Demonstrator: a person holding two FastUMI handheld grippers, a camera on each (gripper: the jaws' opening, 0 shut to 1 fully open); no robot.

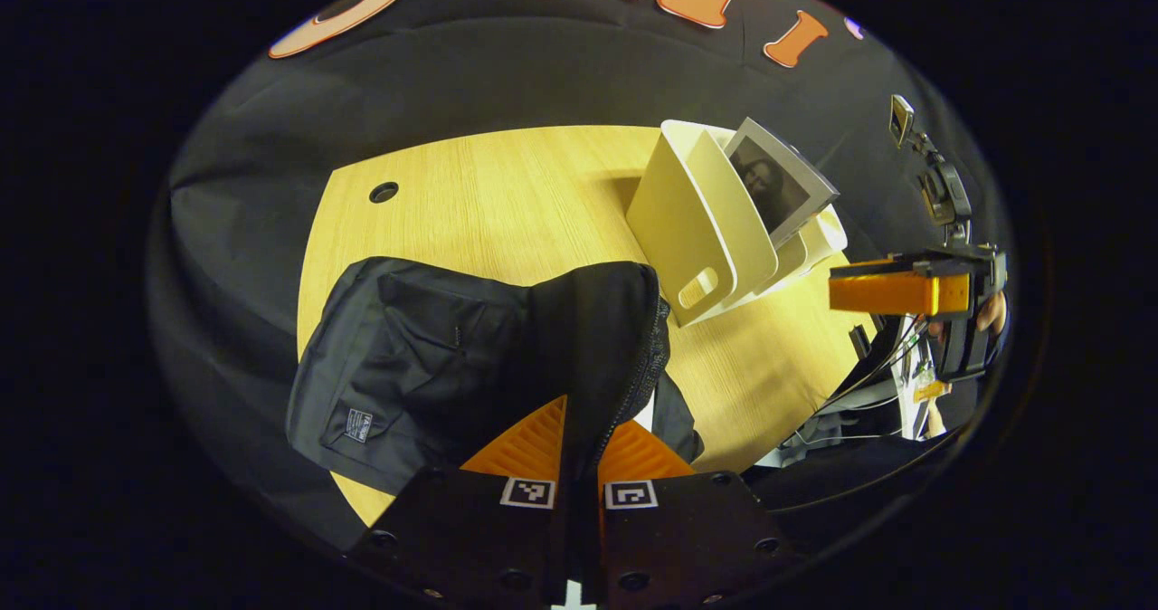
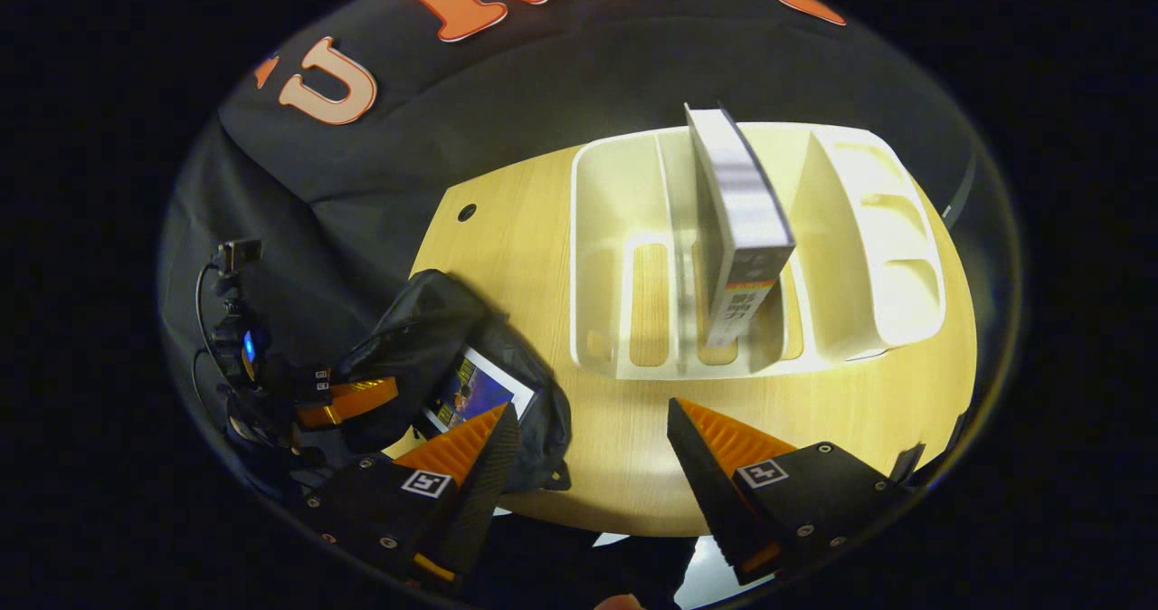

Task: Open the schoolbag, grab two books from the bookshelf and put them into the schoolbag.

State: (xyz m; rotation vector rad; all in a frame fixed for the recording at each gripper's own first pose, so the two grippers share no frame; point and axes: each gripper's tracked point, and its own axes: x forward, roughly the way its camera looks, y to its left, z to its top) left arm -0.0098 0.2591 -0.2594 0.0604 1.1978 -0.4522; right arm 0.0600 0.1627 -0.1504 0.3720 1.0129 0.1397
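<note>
The black schoolbag (image 1: 416,366) lies on the wooden table, and my left gripper (image 1: 579,433) is shut on its zipped flap, holding the flap up. In the right gripper view the schoolbag (image 2: 425,320) gapes open with one book (image 2: 475,393) inside it, and the left gripper (image 2: 348,402) pinches its edge. The white bookshelf (image 2: 597,230) stands behind, with a second book (image 2: 737,230) upright in a middle slot. My right gripper (image 2: 590,411) hangs open and empty in front of the bookshelf, right of the bag. The left gripper view has the bookshelf (image 1: 678,221), its book (image 1: 778,180) and the right gripper (image 1: 905,291).
The round-cornered wooden table (image 1: 507,203) has a cable hole (image 1: 384,192) at the back left. Black cloth walls close in behind it. Bare tabletop (image 2: 624,447) lies between the bag and the bookshelf. A hand (image 1: 991,316) holds the far gripper.
</note>
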